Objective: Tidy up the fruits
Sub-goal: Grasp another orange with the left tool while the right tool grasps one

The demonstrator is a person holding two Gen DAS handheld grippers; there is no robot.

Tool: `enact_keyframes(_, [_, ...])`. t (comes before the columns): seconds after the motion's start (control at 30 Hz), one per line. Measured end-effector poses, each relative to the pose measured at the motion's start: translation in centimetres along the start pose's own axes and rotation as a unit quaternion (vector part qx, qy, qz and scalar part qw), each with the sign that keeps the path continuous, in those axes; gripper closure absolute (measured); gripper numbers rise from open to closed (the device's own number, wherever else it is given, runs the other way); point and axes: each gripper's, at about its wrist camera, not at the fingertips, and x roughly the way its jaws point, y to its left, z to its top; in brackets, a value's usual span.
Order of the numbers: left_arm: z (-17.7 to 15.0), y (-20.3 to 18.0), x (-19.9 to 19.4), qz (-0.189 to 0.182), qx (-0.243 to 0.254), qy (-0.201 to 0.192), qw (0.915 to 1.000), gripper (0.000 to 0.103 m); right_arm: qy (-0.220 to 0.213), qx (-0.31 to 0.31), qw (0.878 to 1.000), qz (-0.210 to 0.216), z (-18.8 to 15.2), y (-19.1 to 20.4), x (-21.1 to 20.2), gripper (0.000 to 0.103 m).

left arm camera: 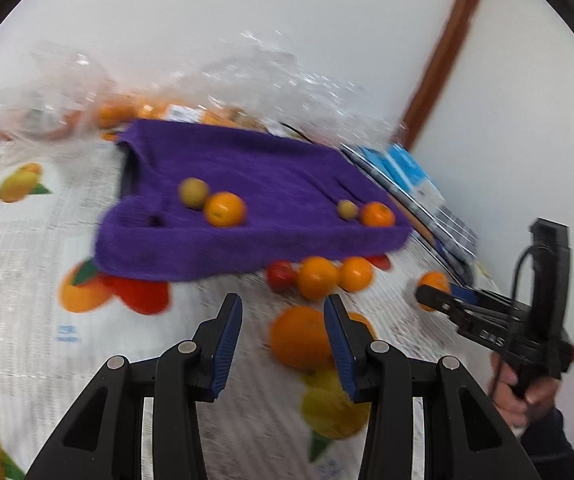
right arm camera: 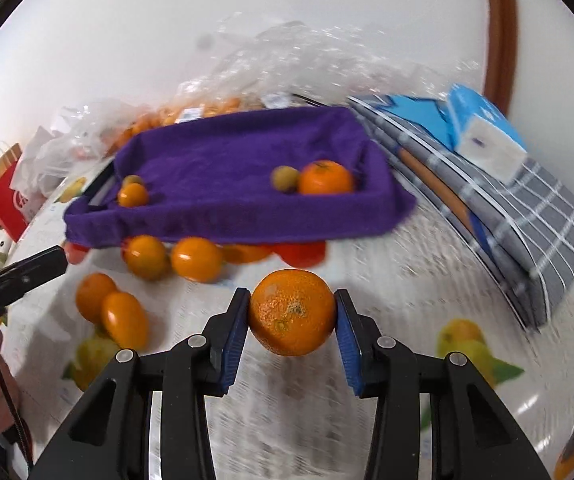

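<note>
the mandarin (right arm camera: 293,312) sits pinched between my right claw (right arm camera: 293,320) pads, lifted just short of the purple-lined tray (right arm camera: 247,216), where i judge it belongs beside the fruit already paired there. my left claw (left arm camera: 283,340) hangs partly open and empty over the desk (left arm camera: 27,340), near three loose fruits (left arm camera: 319,276) at the tray's front edge.

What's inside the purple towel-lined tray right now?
Two pairs sit on the purple towel: an orange beside a small greenish fruit on one side, a smaller orange with another greenish fruit on the other. The towel covers the tray itself.
</note>
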Motion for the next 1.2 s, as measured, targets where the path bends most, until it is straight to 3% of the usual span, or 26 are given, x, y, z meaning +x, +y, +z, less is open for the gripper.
enact_keyframes(0.17, [-0.4,-0.9,1.4,-0.005,0.008,0.033,0.9994,0.063,-0.012,0.009,1.0,0.011,-0.6,-1.0,-0.7,0.061])
enact_keyframes(0.3, [-0.5,-1.4,2.7,0.019,0.013,0.052,0.9984,0.063,-0.02,0.007,1.0,0.016,-0.7,-0.9,-0.9,0.061])
enact_keyframes(0.43, [-0.6,-1.1,2.5,0.02,0.0,0.045,0.9988,0.065,-0.026,0.014,0.999,0.025,-0.7,-1.1,-1.1,0.061])
enact_keyframes(0.57, [-0.6,-0.3,1.1,0.035,-0.012,0.013,0.9992,0.065,-0.029,0.029,0.999,0.032,-0.7,-1.5,-1.2,0.061])
enact_keyframes(0.7, [-0.6,0.7,1.1,0.059,-0.031,0.019,0.9976,0.065,-0.03,0.036,0.998,0.037,-0.7,-1.8,-1.1,0.061])
enact_keyframes(0.87, [-0.7,-0.6,2.0,0.084,0.006,0.036,0.9958,0.065,-0.022,0.033,0.999,0.034,-0.7,-1.4,-0.8,0.061])
enact_keyframes(0.97, [-0.7,-0.3,2.6,0.079,0.0,0.053,0.9954,0.065,-0.018,0.031,0.999,0.029,-0.7,-1.3,-0.6,0.061])
enact_keyframes(1.2, [-0.8,-0.3,2.0,0.062,-0.003,0.038,0.9973,0.065,-0.017,0.034,0.999,0.026,-0.6,-1.5,-0.5,0.061])
